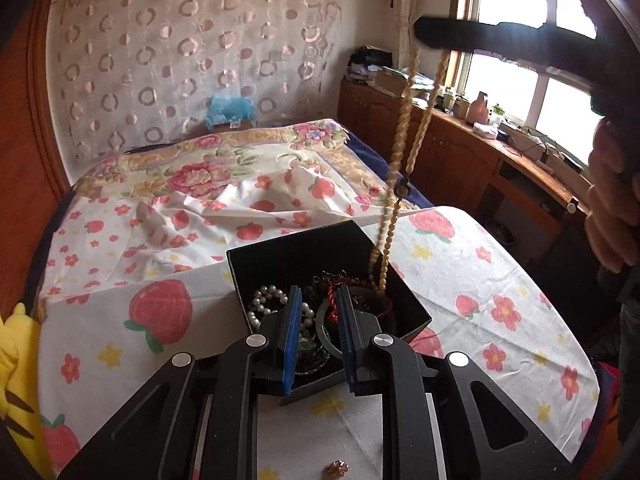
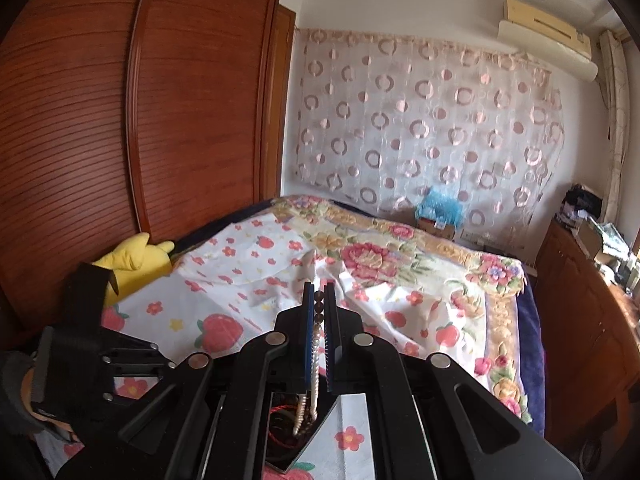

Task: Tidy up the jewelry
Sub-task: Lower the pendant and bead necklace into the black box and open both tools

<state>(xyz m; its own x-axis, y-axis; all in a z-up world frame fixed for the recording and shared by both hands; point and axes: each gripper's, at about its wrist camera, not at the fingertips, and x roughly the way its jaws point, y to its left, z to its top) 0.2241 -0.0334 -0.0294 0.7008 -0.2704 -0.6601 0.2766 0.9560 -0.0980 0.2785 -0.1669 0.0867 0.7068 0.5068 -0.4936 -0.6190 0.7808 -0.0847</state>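
A black jewelry box [image 1: 280,256] stands corner-on upon the strawberry-print cloth [image 1: 480,280]. It holds white pearls [image 1: 264,300], a red cord [image 1: 332,296] and a green bangle [image 1: 324,332]. My left gripper [image 1: 319,290] hovers over the box's near corner. Its blue pads [image 1: 294,320] stand a narrow gap apart with nothing pressed between them. My right gripper [image 2: 319,292] is shut on a beige bead necklace [image 2: 318,308]. In the left wrist view the right gripper [image 1: 420,32] is high at the upper right. The necklace [image 1: 404,132] hangs from it, its lower end inside the box.
A small gold flower ornament [image 1: 338,468] lies on the cloth near the front edge. A bed with a floral cover [image 1: 224,172] lies behind the table. A yellow plush [image 2: 136,260] sits at the left by the wardrobe [image 2: 120,120]. A hand [image 1: 612,208] is at the right.
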